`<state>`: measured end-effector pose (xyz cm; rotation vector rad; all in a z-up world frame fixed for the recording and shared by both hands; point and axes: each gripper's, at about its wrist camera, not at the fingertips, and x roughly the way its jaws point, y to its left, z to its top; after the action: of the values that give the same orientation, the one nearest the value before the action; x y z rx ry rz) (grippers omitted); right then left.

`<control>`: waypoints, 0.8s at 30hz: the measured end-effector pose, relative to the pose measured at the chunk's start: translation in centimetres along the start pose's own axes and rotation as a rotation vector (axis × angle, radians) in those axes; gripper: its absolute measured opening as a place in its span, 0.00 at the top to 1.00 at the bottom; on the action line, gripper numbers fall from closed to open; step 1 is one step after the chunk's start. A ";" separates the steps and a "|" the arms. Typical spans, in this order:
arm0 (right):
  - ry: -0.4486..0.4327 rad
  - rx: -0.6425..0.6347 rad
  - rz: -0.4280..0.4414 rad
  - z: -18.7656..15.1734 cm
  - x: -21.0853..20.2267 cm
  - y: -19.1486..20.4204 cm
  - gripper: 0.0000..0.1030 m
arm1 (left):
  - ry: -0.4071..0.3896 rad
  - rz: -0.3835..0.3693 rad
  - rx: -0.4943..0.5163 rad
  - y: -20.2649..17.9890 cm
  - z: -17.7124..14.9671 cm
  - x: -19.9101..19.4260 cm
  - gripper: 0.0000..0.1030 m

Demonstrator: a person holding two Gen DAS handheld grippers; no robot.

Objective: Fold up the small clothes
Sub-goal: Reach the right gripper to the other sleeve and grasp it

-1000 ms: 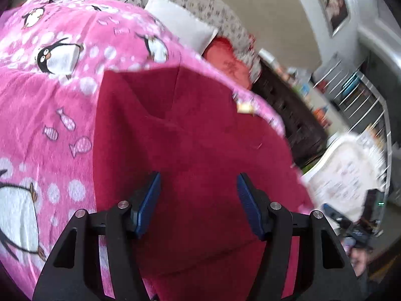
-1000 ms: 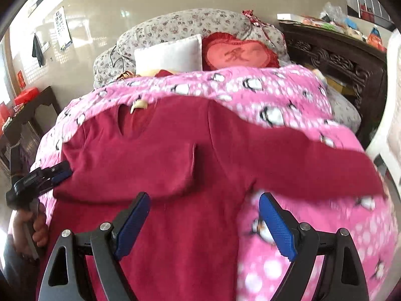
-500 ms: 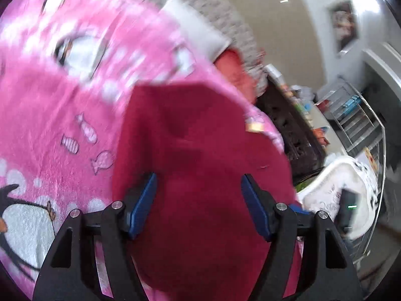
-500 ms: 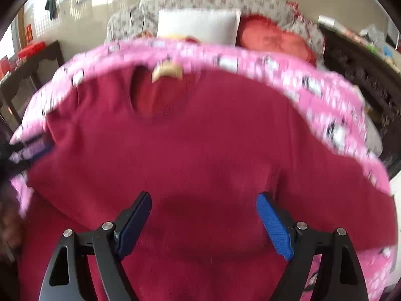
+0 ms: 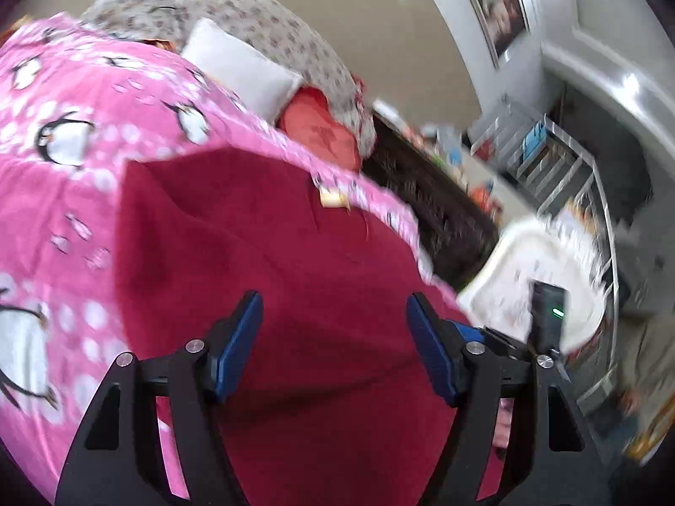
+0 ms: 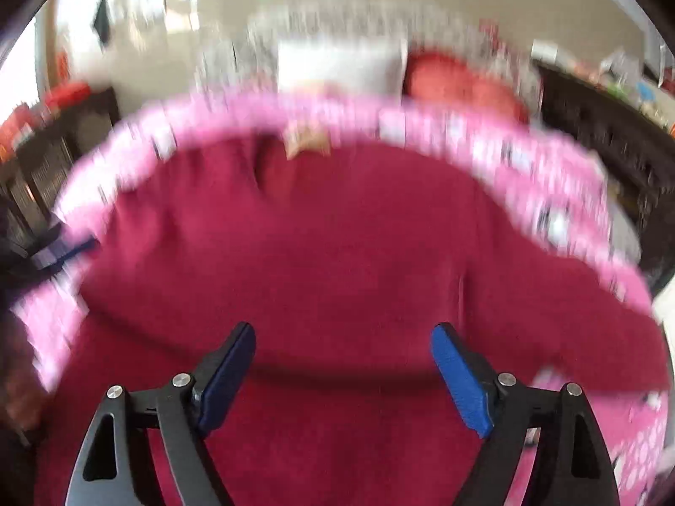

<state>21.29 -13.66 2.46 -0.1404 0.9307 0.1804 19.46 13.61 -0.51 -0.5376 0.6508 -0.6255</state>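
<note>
A dark red long-sleeved top [image 5: 274, 261] lies spread on a pink penguin blanket [image 5: 63, 160]; it also shows in the right wrist view [image 6: 337, 253], blurred by motion. Its neck label [image 5: 333, 199] points toward the pillows. One sleeve lies folded across the body, the other stretches to the right [image 6: 590, 316]. My left gripper [image 5: 335, 345] is open and empty just above the top's left side. My right gripper [image 6: 344, 362] is open and empty low over the top's middle. The left gripper also shows at the left edge of the right wrist view [image 6: 63, 251].
A white pillow [image 5: 240, 71], a red heart cushion [image 5: 320, 130] and a flowered bolster [image 5: 253, 25] lie at the head of the bed. A dark carved cabinet [image 5: 426, 211] and a white chair [image 5: 531, 278] stand beside the bed.
My right gripper has moved forward and down over the top, from its lower hem toward its middle. My left gripper has shifted a little along the top's left side. Both stay open.
</note>
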 end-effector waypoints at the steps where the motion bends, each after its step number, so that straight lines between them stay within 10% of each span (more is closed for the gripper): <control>1: 0.067 0.030 0.006 -0.5 1.2 -0.7 0.20 | 0.068 0.038 0.006 0.0 -0.4 1.5 0.31; 3: -0.037 0.153 0.069 -1.3 -1.1 -3.0 0.29 | 0.198 0.130 -0.003 0.4 -1.0 4.1 0.31; 8: -0.177 0.281 -0.025 -3.5 -7.2 -10.4 0.29 | 0.161 0.129 0.008 -0.1 -1.0 3.5 0.28; 15: -0.139 0.688 -0.266 -11.6 -11.2 -32.8 0.29 | 0.163 0.141 0.010 -0.3 -1.0 3.6 0.28; 24: -0.175 1.119 0.080 -17.8 -8.4 -45.4 0.38 | 0.163 0.116 -0.011 0.5 -1.3 3.1 0.27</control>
<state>12.19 -62.23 0.63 0.9321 0.7513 -0.2657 20.66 11.52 -2.91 -0.4586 0.8331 -0.5604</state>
